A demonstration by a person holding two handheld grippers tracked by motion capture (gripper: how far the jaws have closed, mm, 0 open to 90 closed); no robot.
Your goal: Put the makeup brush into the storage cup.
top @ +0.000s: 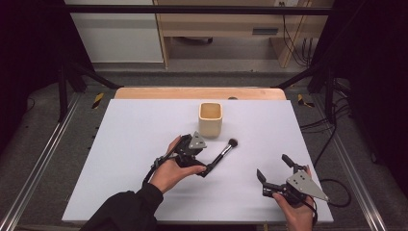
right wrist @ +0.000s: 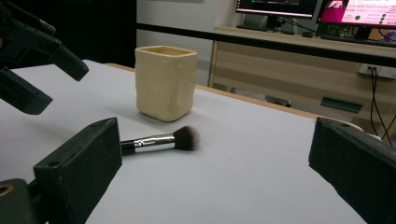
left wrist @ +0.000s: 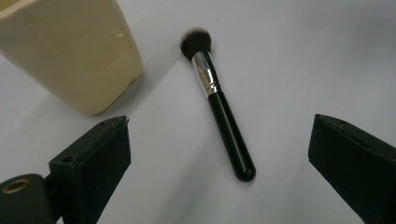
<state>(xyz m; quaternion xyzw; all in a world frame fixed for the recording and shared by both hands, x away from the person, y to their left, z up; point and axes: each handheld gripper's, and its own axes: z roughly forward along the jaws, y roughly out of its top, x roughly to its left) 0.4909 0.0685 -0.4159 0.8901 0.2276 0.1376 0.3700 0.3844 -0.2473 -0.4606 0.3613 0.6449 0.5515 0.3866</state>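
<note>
A black-handled makeup brush (top: 222,155) lies flat near the middle of the white bench (top: 120,159), bristles pointing toward the far edge, just beside a cream square cup (top: 210,119) that stands upright a little farther back. The left hand-held gripper (top: 204,171) hovers over the handle end of the brush, jaws spread wide and not touching it. The right hand-held gripper (top: 274,169) sits near the near right corner, jaws spread, holding nothing.

Brush (top: 225,151) lies on table (top: 125,144), just right-front of cup (top: 210,119).
</note>
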